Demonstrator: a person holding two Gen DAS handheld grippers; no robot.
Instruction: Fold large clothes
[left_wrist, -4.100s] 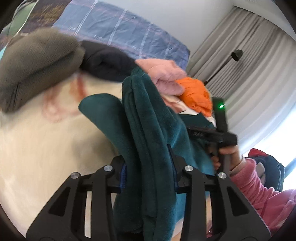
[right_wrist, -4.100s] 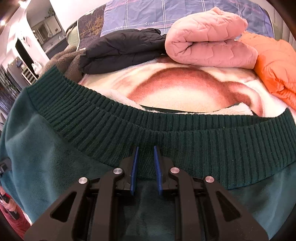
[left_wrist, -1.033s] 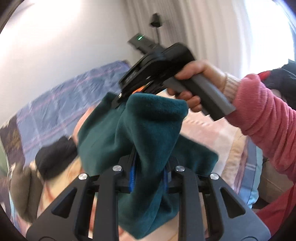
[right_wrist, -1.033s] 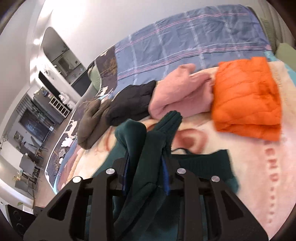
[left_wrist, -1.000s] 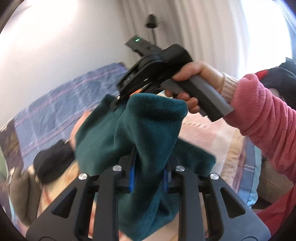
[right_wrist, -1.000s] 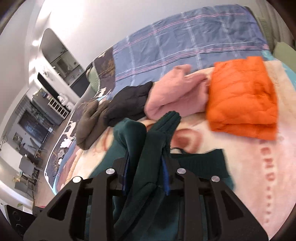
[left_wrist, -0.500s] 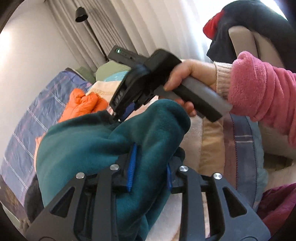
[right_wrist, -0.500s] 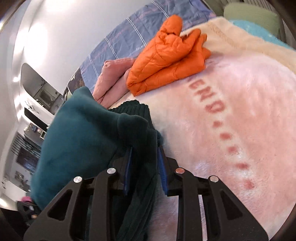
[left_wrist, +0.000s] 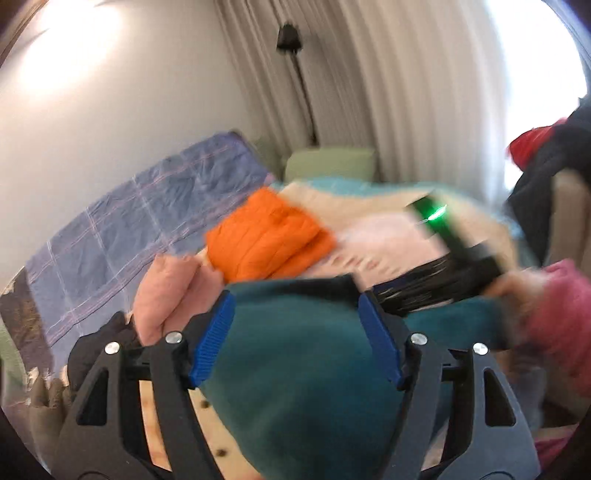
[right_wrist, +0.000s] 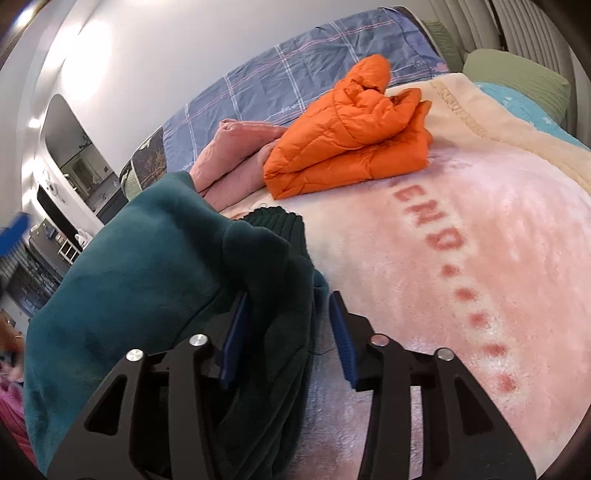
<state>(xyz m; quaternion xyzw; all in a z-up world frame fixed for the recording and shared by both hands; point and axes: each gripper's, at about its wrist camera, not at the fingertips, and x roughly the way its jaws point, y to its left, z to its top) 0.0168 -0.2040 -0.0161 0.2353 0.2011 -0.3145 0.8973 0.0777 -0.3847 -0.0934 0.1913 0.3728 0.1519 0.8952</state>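
On the bed lay a thick dark-teal fleece sweater (right_wrist: 140, 280), bunched into a soft heap on a pale pink plush blanket (right_wrist: 461, 229) printed with red letters and dots.

Left gripper (left_wrist: 295, 339), black with blue ribbed pads: jaws spread wide, with the teal fleece bulging up between them; neither pad pressed into the cloth. That view was blurred.

Right gripper (right_wrist: 286, 328), same build: jaws parted; a fold of the sweater and its darker ribbed hem (right_wrist: 280, 225) lay between them, against the left pad (right_wrist: 232, 339) and clear of the right pad. Released, not clamped. Seen from the left wrist, its black body with a green light sat just beyond the sweater, held by a hand (left_wrist: 517, 291) in a pink fleece sleeve (left_wrist: 557, 325).

Other garments, all beyond the sweater towards the wall:
- orange quilted puffer jacket (right_wrist: 351, 136), folded, resting on the blanket;
- pale pink quilted jacket (right_wrist: 236, 155), rolled, touching the orange one;
- black garment (left_wrist: 99, 343), beside the pink one, partly hidden.

Bedding: blue checked quilt (right_wrist: 295, 77) along the wall; green pillow (right_wrist: 517, 77) at the bed's far corner.

Background: pleated pale curtains (left_wrist: 388, 92) and a black floor lamp (left_wrist: 291, 37).
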